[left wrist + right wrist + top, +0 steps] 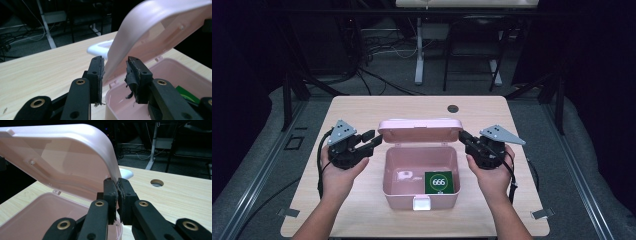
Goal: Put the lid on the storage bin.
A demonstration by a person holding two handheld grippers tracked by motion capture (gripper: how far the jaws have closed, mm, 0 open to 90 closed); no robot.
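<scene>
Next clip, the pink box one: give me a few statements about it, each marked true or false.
1. The box has its lid raised. True.
2. The right claw is shut on the lid's edge. True.
3. The left claw clamps the lid tightly. False: its jaws stand apart on either side of the lid's edge without pressing it.
4. A green card marked 666 lies inside the box. True.
5. The box stands on the floor. False: it stands on the wooden table.
6. The lid is blue. False: it is pink, like the box.
</scene>
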